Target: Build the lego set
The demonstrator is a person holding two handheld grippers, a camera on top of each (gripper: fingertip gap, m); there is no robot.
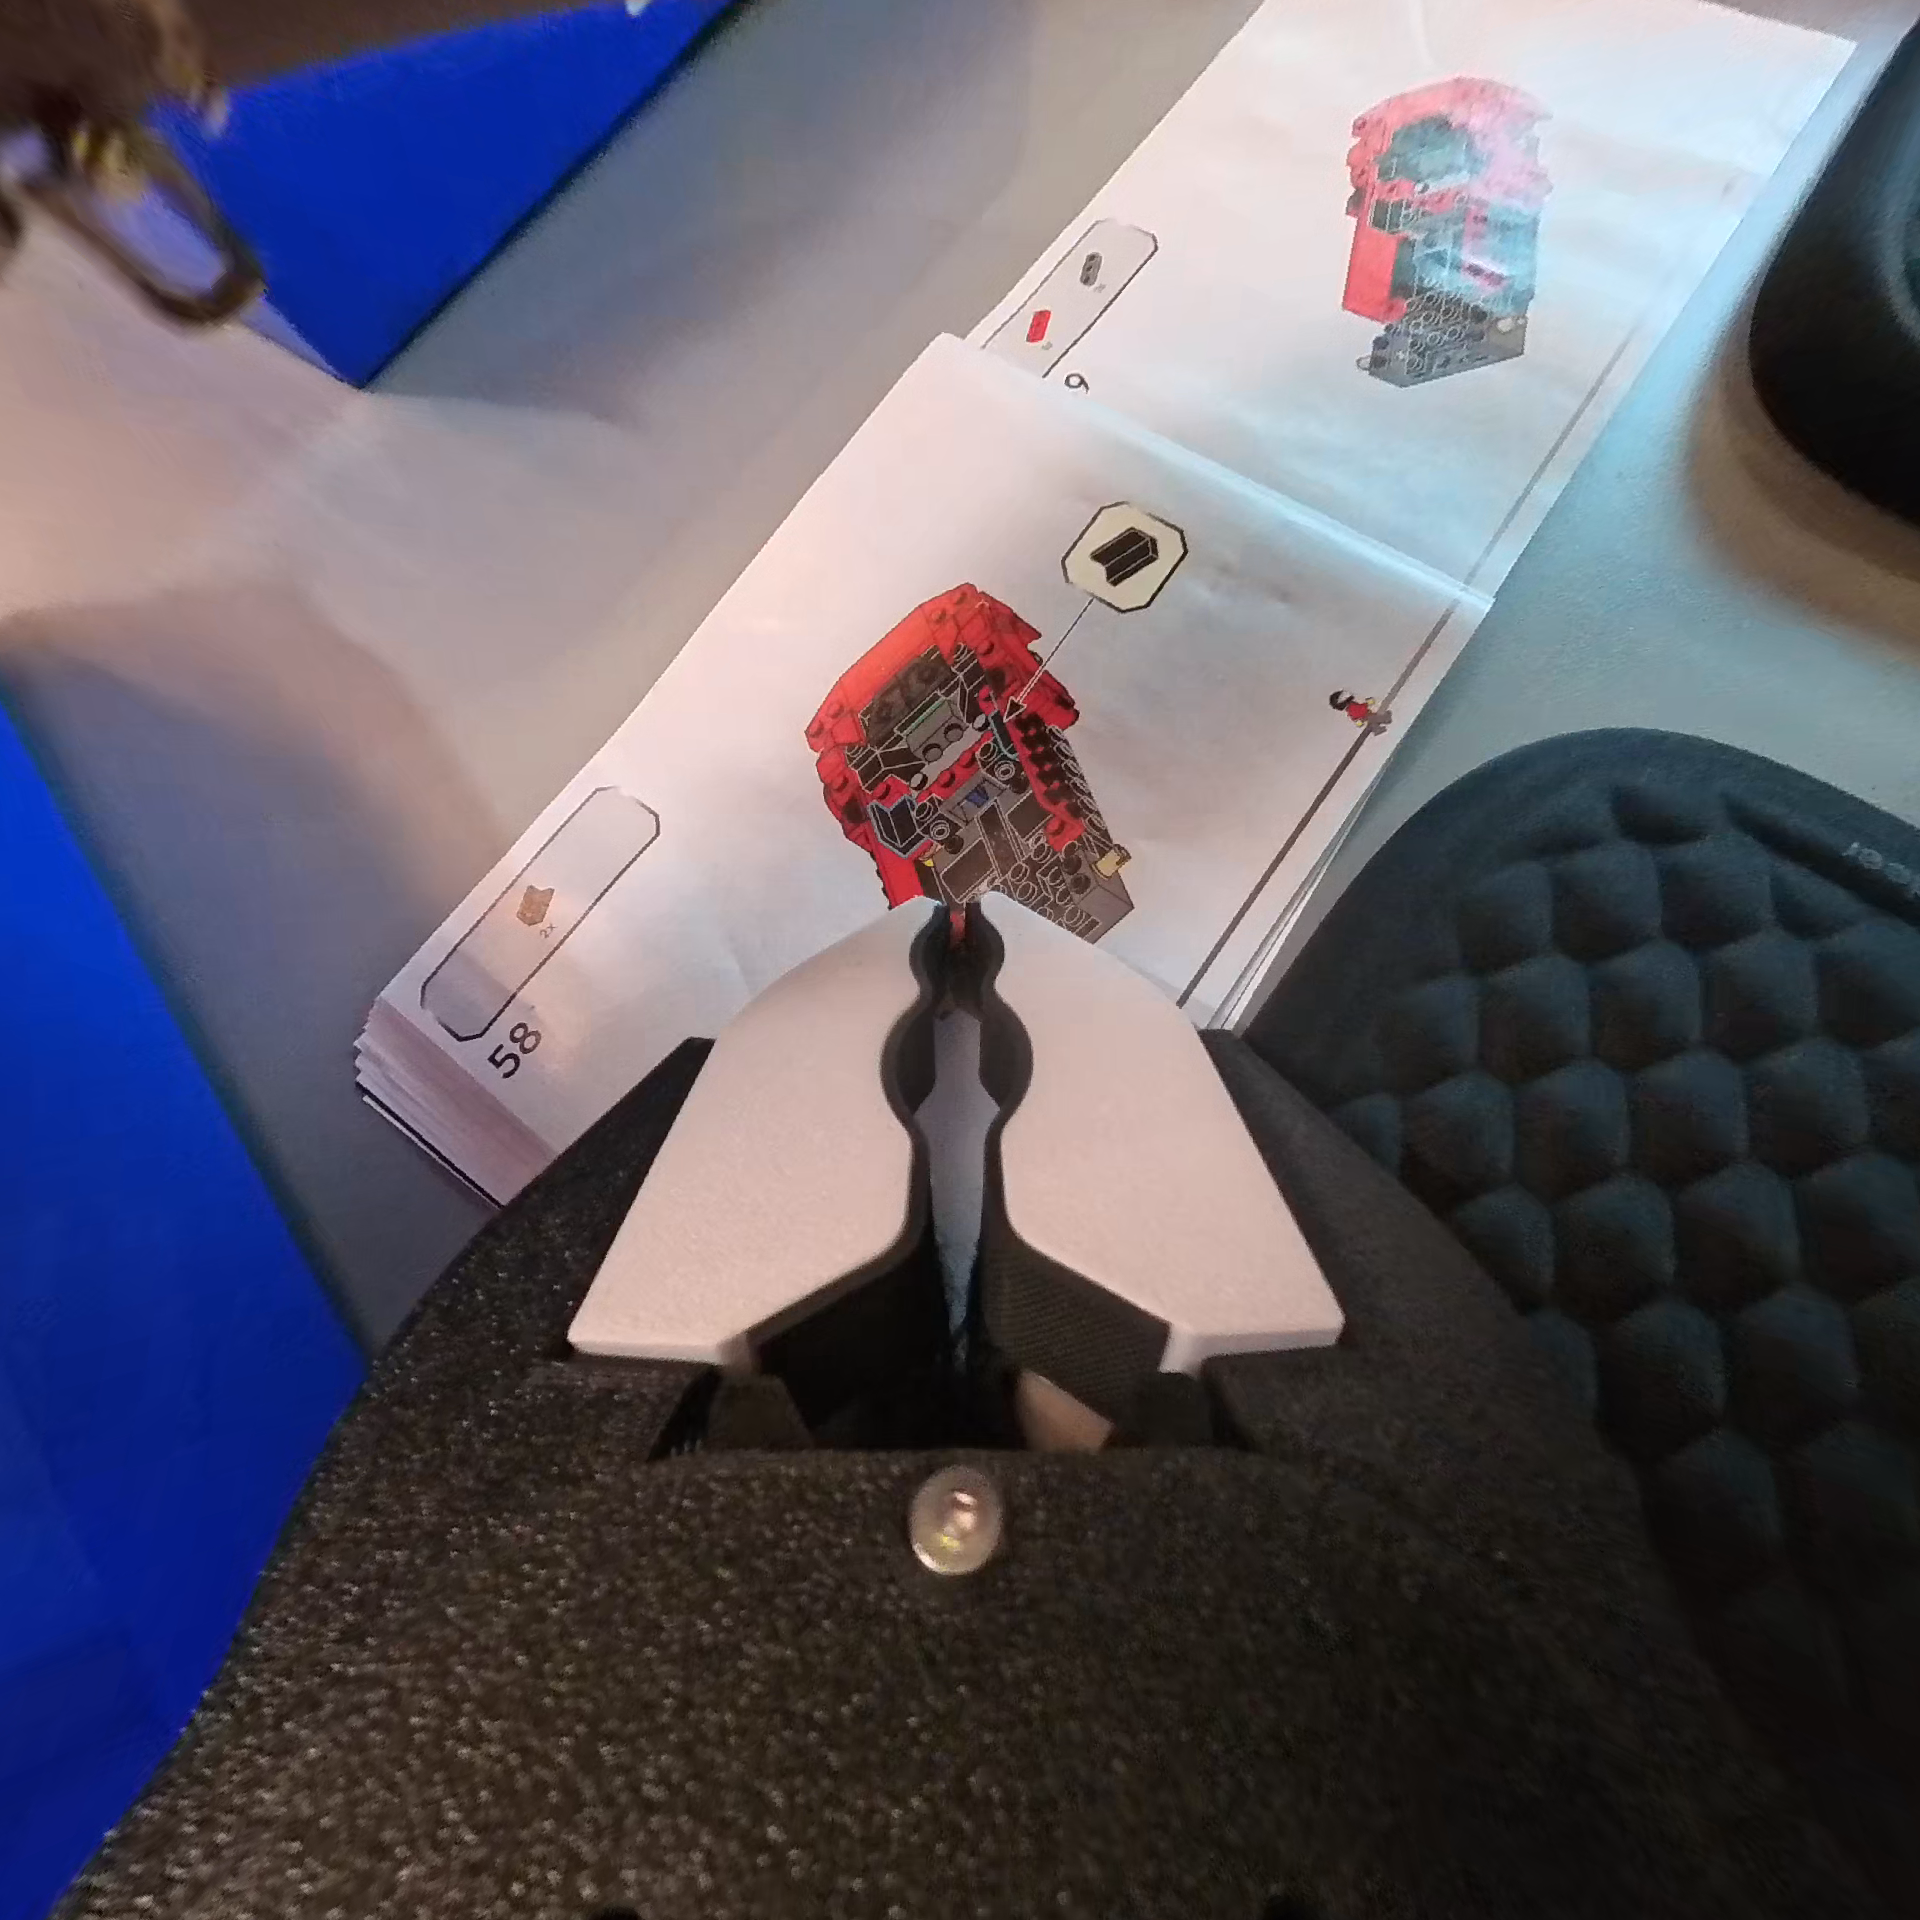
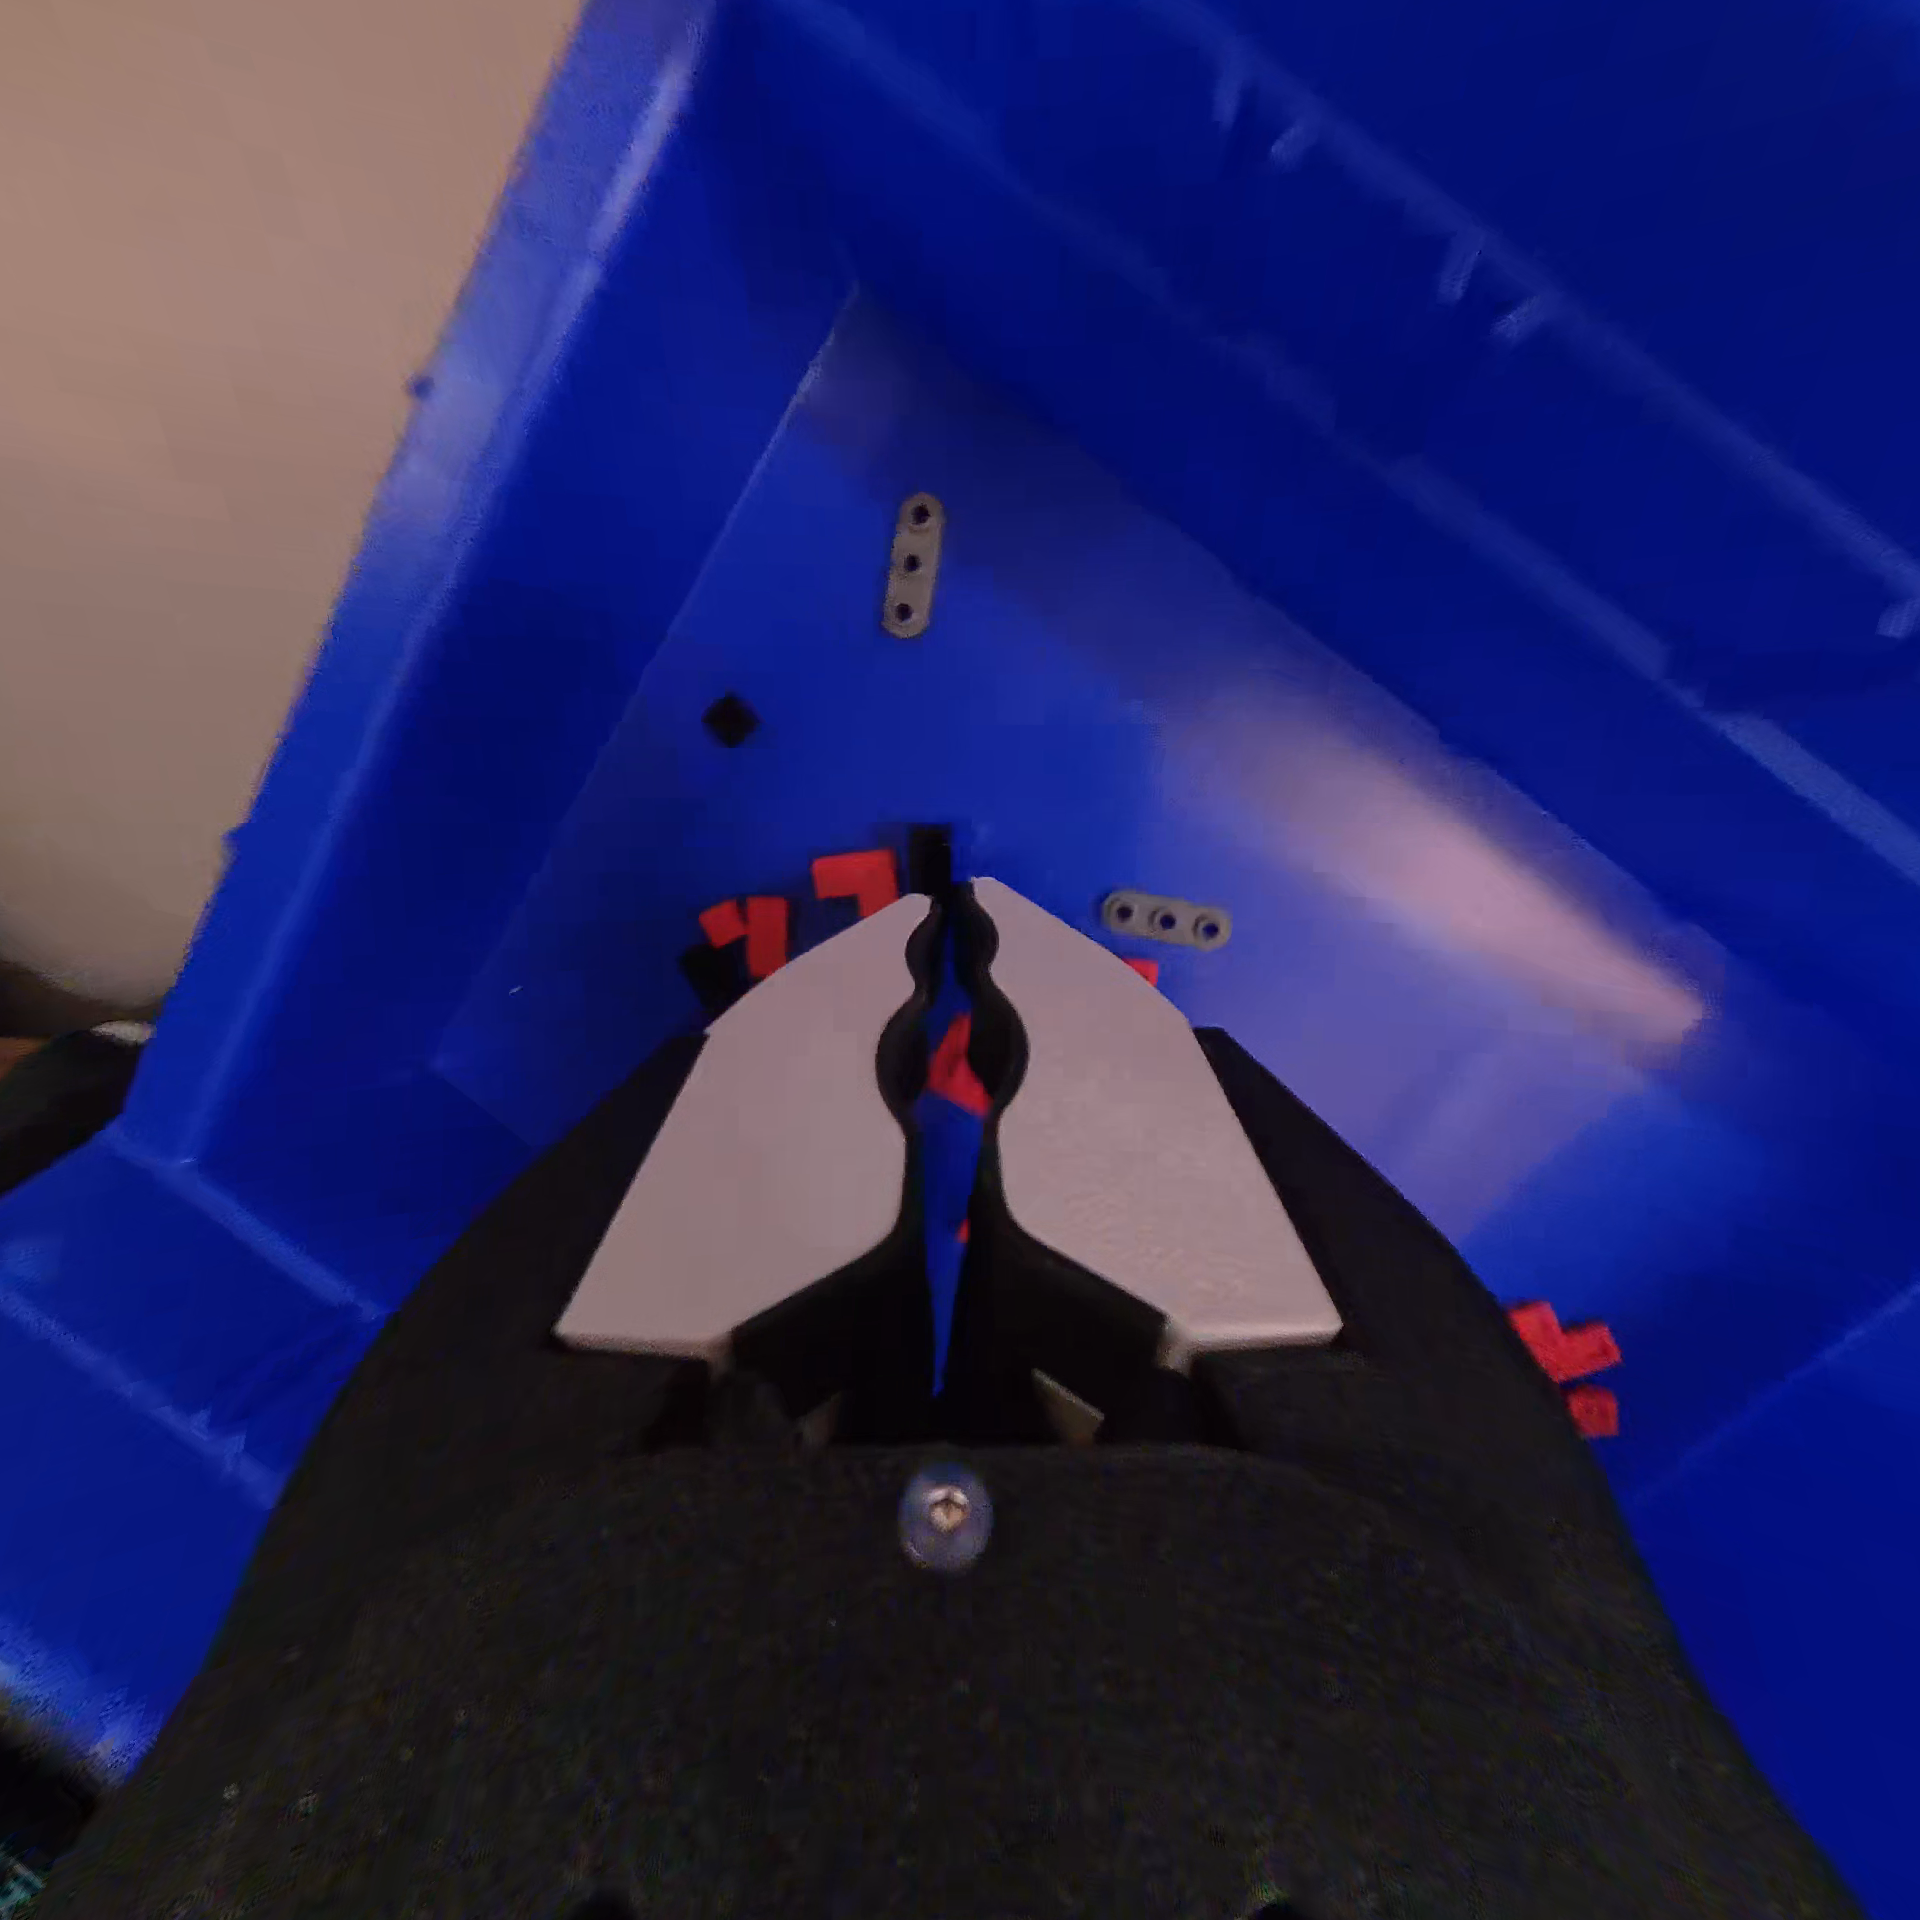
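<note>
A: What's nearest on the left?
B: The left gripper (image 1: 961, 920), fingers pressed together with nothing between them, over an open instruction booklet (image 1: 935, 727) on the grey tabletop (image 1: 831, 208). A black quilted cushion (image 1: 1610, 1039) sits just right of it, a blue bin (image 1: 416, 156) farther off.
A: And the right?
B: The right gripper (image 2: 951, 899) is nearly closed, pinching a small black piece (image 2: 928, 847) at its tips, inside the blue bin (image 2: 1351, 416). Red L-shaped pieces (image 2: 857, 883) lie around the tips; beyond them a black square piece (image 2: 729, 717), then a grey three-hole plate (image 2: 912, 563).
</note>
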